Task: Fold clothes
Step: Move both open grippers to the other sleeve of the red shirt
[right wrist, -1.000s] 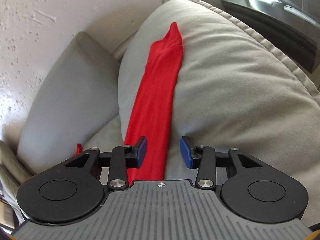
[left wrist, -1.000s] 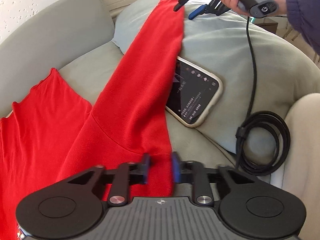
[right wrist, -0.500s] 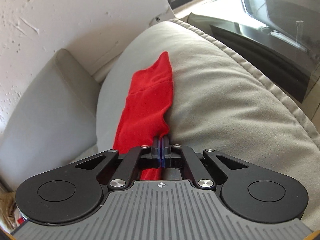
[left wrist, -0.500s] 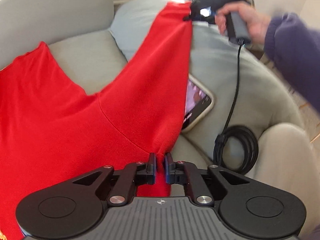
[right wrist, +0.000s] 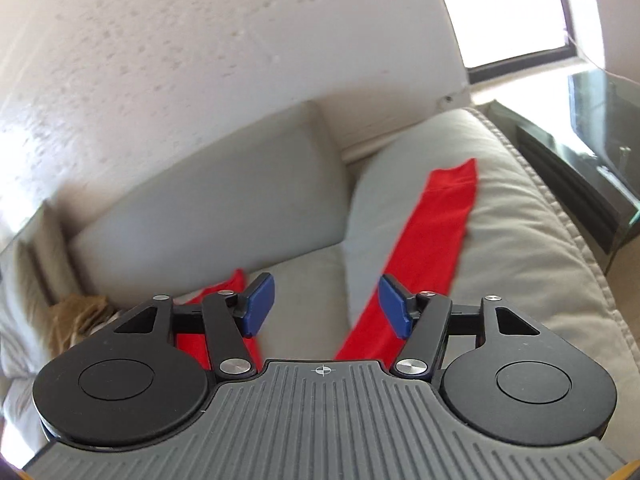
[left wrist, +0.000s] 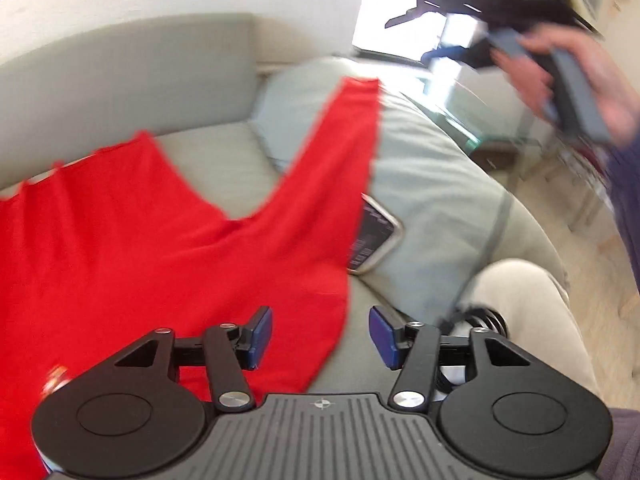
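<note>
The red garment (left wrist: 132, 248) lies spread on the grey sofa (left wrist: 120, 80), one sleeve draped up over the big cushion (left wrist: 432, 184) at the sofa's right end, partly covering a phone (left wrist: 376, 236). The left gripper (left wrist: 316, 334) jaws are opening, clear of the cloth. The right gripper (right wrist: 325, 306) jaws are opening too, holding nothing.

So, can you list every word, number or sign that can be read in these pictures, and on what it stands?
No text can be read.
Phone screen: pale lines of writing, too blurred to read.
Left gripper body: a small crosshair sign, no letters.
Right gripper body: the same crosshair sign, no letters.
Red garment: no label visible.
</note>
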Available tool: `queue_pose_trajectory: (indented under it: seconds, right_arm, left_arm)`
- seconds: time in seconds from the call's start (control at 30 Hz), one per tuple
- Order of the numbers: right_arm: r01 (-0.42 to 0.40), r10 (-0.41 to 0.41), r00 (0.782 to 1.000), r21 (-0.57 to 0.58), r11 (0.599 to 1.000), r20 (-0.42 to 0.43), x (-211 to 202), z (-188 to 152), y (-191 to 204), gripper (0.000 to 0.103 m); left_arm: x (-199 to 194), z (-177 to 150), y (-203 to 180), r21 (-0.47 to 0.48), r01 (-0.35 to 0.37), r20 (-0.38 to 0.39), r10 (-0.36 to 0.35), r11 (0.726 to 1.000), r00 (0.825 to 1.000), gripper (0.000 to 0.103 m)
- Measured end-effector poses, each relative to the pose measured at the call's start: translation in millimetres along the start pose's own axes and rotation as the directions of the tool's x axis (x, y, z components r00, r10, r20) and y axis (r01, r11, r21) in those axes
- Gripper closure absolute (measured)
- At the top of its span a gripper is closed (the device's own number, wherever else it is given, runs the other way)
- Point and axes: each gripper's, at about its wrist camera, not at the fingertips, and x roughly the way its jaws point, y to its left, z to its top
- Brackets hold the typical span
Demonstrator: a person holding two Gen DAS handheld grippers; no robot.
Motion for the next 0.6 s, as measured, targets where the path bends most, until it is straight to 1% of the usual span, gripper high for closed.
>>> queue_pose_trajectory:
  seconds: [0.07,0.1,0.17,0.2,0.23,0.3,0.33,0.4,0.47,0.5,0.53,0.6]
  right_arm:
    - [-0.068,0.066,0.997,-0.055,0.996,-0.035,-15,-15,36,0.035]
    - [-0.102,0.098,0.994,-0.074,0.992,-0.053,-18,-21,53,0.035]
    - [-0.17,0.159,0.982,-0.121,0.978,-0.097,-21,-29,90,0.035]
    - [-0.203,0.187,0.975,-0.147,0.968,-0.117,-19,-31,111,0.035]
    - [-0.237,0.215,0.967,-0.172,0.956,-0.137,-17,-33,131,0.035]
    - [-0.304,0.269,0.947,-0.22,0.927,-0.175,-10,-35,172,0.035]
    - [-0.331,0.29,0.938,-0.246,0.911,-0.191,-5,-37,193,0.035]
    - [-0.368,0.313,0.925,-0.306,0.878,-0.216,6,-47,239,0.034]
    - [-0.391,0.316,0.915,-0.363,0.846,-0.249,26,-59,283,0.032]
    - [-0.4,0.314,0.911,-0.386,0.831,-0.268,38,-67,301,0.032]
    - [-0.409,0.31,0.906,-0.408,0.816,-0.288,51,-75,320,0.031]
    - [-0.408,0.265,0.899,-0.45,0.794,-0.348,86,-99,355,0.03]
  left_arm:
    - [-25,-5,28,-0.098,-0.069,0.025,0.071,0.993,0.997,0.044]
    - [-39,-8,45,-0.151,-0.105,0.04,0.113,0.983,0.993,0.044]
    - [-68,-14,79,-0.263,-0.176,0.069,0.201,0.948,0.977,0.044]
    - [-85,-17,96,-0.327,-0.205,0.088,0.245,0.923,0.965,0.044]
    - [-103,-20,112,-0.392,-0.228,0.107,0.291,0.891,0.951,0.044]
    - [-134,-26,144,-0.508,-0.261,0.143,0.379,0.821,0.914,0.044]
    - [-147,-28,158,-0.556,-0.269,0.162,0.42,0.786,0.893,0.044]
    - [-158,-32,178,-0.598,-0.317,0.159,0.496,0.736,0.854,0.043]
    - [-166,-36,197,-0.632,-0.365,0.146,0.568,0.684,0.81,0.043]
    - [-165,-38,207,-0.648,-0.38,0.131,0.588,0.66,0.798,0.043]
    - [-161,-40,217,-0.666,-0.385,0.112,0.596,0.639,0.795,0.042]
    - [-150,-47,236,-0.698,-0.385,0.073,0.594,0.604,0.801,0.043]
